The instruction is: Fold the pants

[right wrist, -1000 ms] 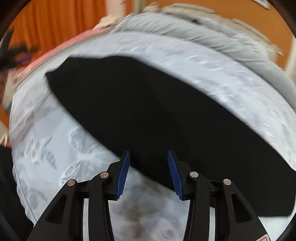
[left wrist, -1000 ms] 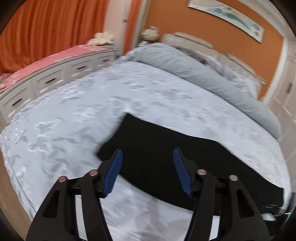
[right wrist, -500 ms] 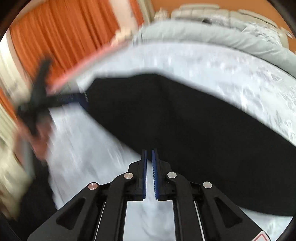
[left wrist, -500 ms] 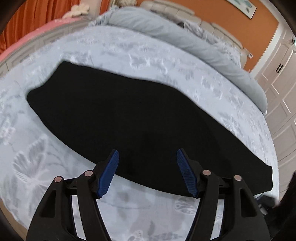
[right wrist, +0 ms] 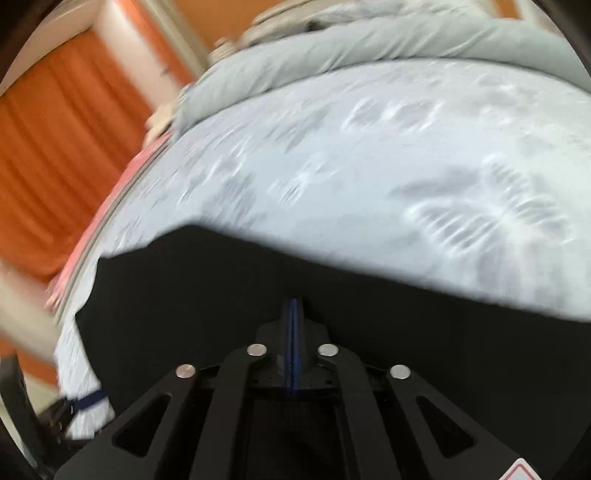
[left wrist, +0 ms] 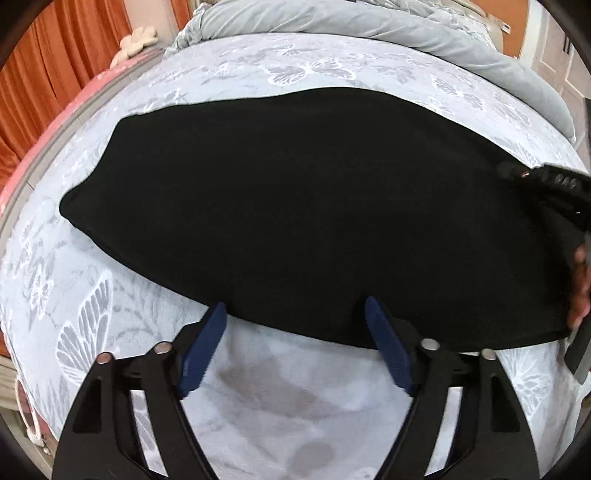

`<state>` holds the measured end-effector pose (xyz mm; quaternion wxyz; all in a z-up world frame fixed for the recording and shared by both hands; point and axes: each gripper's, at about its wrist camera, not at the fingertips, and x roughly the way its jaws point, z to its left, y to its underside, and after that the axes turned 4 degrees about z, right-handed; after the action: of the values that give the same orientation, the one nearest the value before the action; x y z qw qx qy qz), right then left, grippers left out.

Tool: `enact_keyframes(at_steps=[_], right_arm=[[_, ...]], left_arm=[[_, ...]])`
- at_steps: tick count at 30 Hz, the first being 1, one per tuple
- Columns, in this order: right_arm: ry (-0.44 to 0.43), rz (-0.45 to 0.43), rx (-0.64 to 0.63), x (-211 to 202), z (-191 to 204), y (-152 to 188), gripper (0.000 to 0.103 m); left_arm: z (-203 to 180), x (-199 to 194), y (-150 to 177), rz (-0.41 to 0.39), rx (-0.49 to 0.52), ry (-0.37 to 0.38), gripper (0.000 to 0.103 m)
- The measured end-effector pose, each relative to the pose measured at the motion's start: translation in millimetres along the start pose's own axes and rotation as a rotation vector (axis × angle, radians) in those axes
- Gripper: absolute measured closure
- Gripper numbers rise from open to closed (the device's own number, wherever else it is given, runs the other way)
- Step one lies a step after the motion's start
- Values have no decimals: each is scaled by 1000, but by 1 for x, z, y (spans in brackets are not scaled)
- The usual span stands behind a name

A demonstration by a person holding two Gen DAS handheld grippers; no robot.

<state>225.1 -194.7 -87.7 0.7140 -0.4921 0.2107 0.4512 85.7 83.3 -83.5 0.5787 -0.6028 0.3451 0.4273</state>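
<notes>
Black pants (left wrist: 295,206) lie flat in a long folded strip across the pale butterfly-print bedspread (left wrist: 295,70). My left gripper (left wrist: 295,328) is open, its blue pads at the near long edge of the pants, not closed on the cloth. My right gripper (right wrist: 293,314) is shut, with its pads pressed together over the black pants (right wrist: 221,280); the blurred view does not show cloth between them. The right gripper also shows at the pants' right end in the left wrist view (left wrist: 546,184).
A rolled grey duvet (left wrist: 369,22) lies along the far side of the bed. Orange curtains (left wrist: 55,66) and a pink-topped bench (left wrist: 48,129) are at the left. White cupboard doors (left wrist: 569,55) stand at the far right.
My left gripper has moved in over the near edge of the pants, still open. My right gripper went from open to shut and has swung onto the pants' right end.
</notes>
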Motion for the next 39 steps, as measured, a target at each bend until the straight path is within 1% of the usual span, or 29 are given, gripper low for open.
enact_keyframes(at_steps=[1, 2, 3, 4, 5, 6, 7, 8, 9, 11, 12, 13, 14, 15, 17, 19, 20, 22, 23, 24, 25, 26, 28, 29, 31, 32, 33, 35, 39], right_arm=[[-19, -15, -13, -4, 5, -5, 91], [-38, -6, -31, -1, 7, -8, 91], [-26, 13, -57, 5, 11, -8, 97], [44, 42, -83, 16, 10, -5, 103], [30, 40, -67, 17, 3, -2, 103], [-10, 30, -15, 11, -7, -2, 103], [10, 19, 36, 0, -16, -6, 103], [52, -9, 47, -15, -24, -10, 101], [86, -48, 47, -35, -29, -11, 96], [139, -139, 89, -84, -61, -12, 93], [169, -175, 127, -107, -79, -8, 85], [222, -215, 189, -133, -110, -4, 79], [275, -239, 235, -152, -133, 3, 68], [343, -257, 279, -172, -158, 13, 65], [507, -261, 355, -208, -212, 38, 65], [591, -248, 404, -229, -251, 61, 65], [611, -242, 423, -237, -266, 71, 65], [628, -221, 436, -244, -283, 87, 65], [616, -208, 423, -245, -287, 92, 65], [609, -198, 404, -247, -287, 95, 65], [620, -179, 371, -248, -288, 100, 63], [631, -162, 346, -247, -291, 102, 59], [653, -127, 307, -243, -296, 112, 57], [652, -117, 295, -243, -299, 118, 57], [608, -120, 287, -239, -305, 125, 57], [592, -119, 275, -238, -305, 126, 60], [581, -121, 270, -237, -307, 124, 72], [552, -136, 264, -241, -306, 122, 90], [532, -202, 270, -259, -304, 118, 94]], left_arm=[[5, 2, -2, 14, -21, 23, 21], [13, 5, -5, 35, -59, 67, 21], [16, 5, -6, 41, -76, 81, 21], [16, 4, -8, 38, -79, 79, 21], [14, 3, -8, 30, -72, 71, 21], [12, 0, -7, 15, -64, 63, 22], [10, -3, -6, 1, -57, 63, 22], [7, -10, -5, -27, -46, 77, 22], [5, -17, -6, -61, -36, 99, 22], [2, -33, -7, -140, -29, 126, 22], [-2, -41, -9, -185, -22, 133, 22], [-6, -51, -9, -239, -9, 136, 22], [-11, -57, -7, -273, 4, 140, 22], [-16, -61, -5, -296, 20, 140, 22], [-28, -66, -1, -329, 60, 133, 21], [-40, -67, 2, -340, 92, 127, 19], [-46, -66, 3, -338, 101, 135, 19], [-57, -63, 3, -332, 105, 156, 19], [-60, -61, 2, -328, 104, 165, 19], [-65, -58, 1, -324, 105, 173, 19], [-71, -56, 0, -318, 109, 185, 19], [-73, -54, 2, -316, 113, 189, 19], [-81, -50, 4, -321, 128, 185, 19], [-84, -48, 4, -327, 136, 177, 19], [-89, -44, 2, -339, 149, 175, 19], [-92, -43, 3, -346, 153, 175, 19], [-93, -42, 2, -350, 153, 180, 19], [-95, -39, 1, -350, 154, 191, 19], [-96, -34, 1, -342, 161, 191, 19]])
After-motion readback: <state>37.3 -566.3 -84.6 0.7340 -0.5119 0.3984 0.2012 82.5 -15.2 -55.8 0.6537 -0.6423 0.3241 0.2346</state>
